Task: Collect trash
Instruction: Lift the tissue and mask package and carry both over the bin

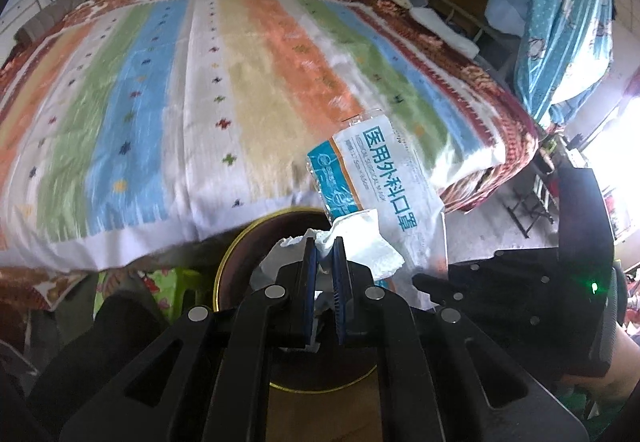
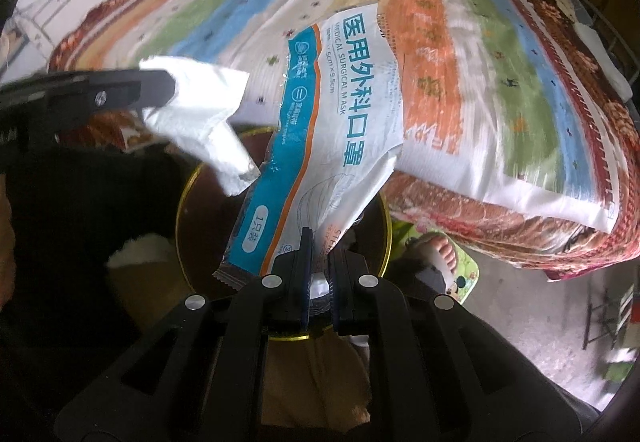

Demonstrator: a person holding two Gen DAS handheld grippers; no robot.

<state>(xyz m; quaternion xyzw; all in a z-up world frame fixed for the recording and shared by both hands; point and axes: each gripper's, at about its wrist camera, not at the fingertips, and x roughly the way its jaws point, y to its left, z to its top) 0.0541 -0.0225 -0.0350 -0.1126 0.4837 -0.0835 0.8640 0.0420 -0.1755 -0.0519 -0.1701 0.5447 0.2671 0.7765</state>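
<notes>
While a striped bedspread (image 1: pixel 208 90) covers the bed, both jaws clamp trash: left gripper (image 1: pixel 324 242) a tissue (image 1: pixel 360 242), right gripper (image 2: pixel 318 238) a mask wrapper (image 2: pixel 344 110); the bin (image 2: pixel 200 194) interior is obscured.

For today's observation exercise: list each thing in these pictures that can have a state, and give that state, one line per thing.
Left gripper: shut on the crumpled white tissue.
Right gripper: shut on the white-and-blue plastic surgical mask wrapper.
Round dark bin with gold rim: open, below both held pieces.
Striped bedspread: spread flat over the bed.

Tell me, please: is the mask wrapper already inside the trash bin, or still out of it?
Still out. The right gripper is shut on the mask wrapper, which is held above the round trash bin.
</notes>
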